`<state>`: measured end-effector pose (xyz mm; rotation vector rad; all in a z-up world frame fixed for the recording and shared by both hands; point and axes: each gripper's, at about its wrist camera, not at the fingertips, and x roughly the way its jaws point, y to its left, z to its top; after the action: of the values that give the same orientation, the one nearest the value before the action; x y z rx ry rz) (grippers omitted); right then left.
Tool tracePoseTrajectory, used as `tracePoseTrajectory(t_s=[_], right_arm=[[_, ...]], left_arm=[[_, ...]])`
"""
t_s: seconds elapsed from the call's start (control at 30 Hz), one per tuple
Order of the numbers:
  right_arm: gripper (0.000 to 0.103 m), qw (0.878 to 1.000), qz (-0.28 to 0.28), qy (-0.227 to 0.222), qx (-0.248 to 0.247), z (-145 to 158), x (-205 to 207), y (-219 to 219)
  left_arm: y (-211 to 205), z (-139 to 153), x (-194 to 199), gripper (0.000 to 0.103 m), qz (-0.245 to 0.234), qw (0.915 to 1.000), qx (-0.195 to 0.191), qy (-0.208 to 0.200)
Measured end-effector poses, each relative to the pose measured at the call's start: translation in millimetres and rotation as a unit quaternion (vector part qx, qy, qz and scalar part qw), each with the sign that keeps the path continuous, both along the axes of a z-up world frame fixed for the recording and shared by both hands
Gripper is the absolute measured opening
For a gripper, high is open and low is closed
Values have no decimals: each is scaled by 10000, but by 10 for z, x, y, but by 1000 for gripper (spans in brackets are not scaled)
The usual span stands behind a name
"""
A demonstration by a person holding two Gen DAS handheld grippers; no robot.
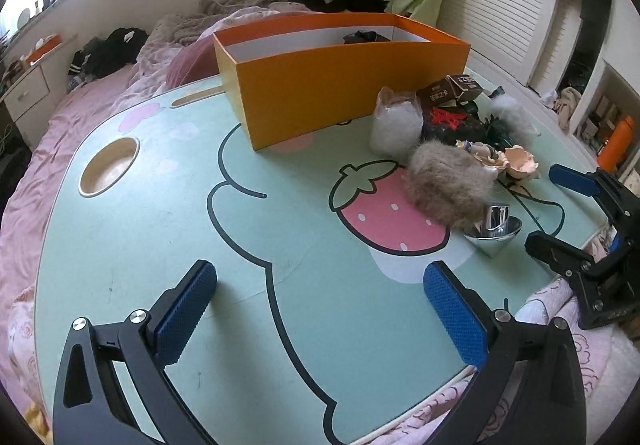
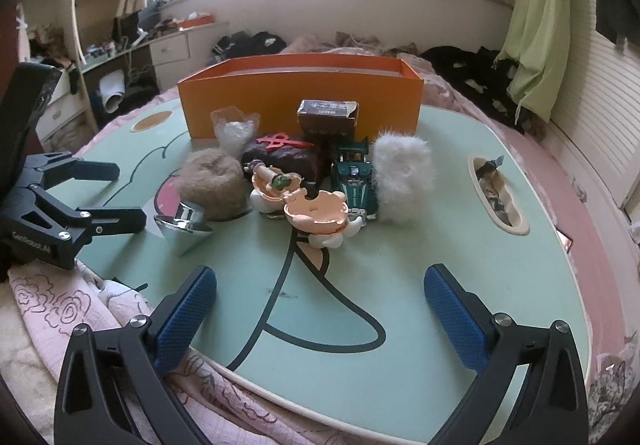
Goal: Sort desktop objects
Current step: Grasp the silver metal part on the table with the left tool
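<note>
An orange box (image 1: 344,85) (image 2: 300,101) stands open at the back of the green lap table (image 1: 160,245) (image 2: 400,285). In front of it lies a cluster: brown fur ball (image 1: 448,185) (image 2: 212,181), white fur ball (image 2: 404,177), silver cone top (image 1: 494,229) (image 2: 186,225), bag of white beads (image 1: 396,125) (image 2: 234,131), peach figure parts (image 2: 316,211), green toy car (image 2: 354,181), brown carton (image 2: 328,115). My left gripper (image 1: 320,309) is open and empty over the table's near edge, left of the cluster. My right gripper (image 2: 320,309) is open and empty in front of the cluster.
The table rests on a bed with pink bedding (image 1: 80,105). A round cup hole (image 1: 109,166) is in the table's left part and a long slot (image 2: 496,193) with small items in its right. A dark item (image 1: 362,37) lies inside the box.
</note>
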<state>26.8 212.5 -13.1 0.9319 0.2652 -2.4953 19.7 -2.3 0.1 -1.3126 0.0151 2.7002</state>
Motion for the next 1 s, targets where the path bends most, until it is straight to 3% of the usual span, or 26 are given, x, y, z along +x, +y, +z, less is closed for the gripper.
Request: tracePoseTrajectory(t_s=[0.23, 0.37, 0.5, 0.63, 0.7, 0.83, 0.9, 1.0], right_arm=[[103, 9999, 70, 85, -62, -30, 7, 8], [103, 9999, 70, 88, -64, -36, 8, 2], [103, 9999, 78, 98, -84, -37, 6, 8], [103, 9996, 86, 137, -233, -32, 15, 43], [103, 9990, 118, 122, -425, -29, 10, 97], [103, 9969, 69, 102, -776, -9, -11, 208], [103, 9960, 73, 100, -882, -3, -11, 241], [102, 9954, 70, 94, -955, 13, -14, 255]], left_arm=[[-9, 18, 14, 103, 69, 10000, 23, 46], [-6, 120, 94, 100, -86, 9992, 197, 340], [133, 240, 116, 87, -562, 9969, 389, 401], [320, 305, -23, 72, -1185, 9895, 832, -9], [384, 314, -103, 72, -1403, 9838, 1087, -239], [609, 287, -239, 68, -1577, 9830, 799, -491], [736, 216, -242, 57, -1677, 9816, 607, -683], [773, 222, -200, 38, -1781, 9811, 484, -585]])
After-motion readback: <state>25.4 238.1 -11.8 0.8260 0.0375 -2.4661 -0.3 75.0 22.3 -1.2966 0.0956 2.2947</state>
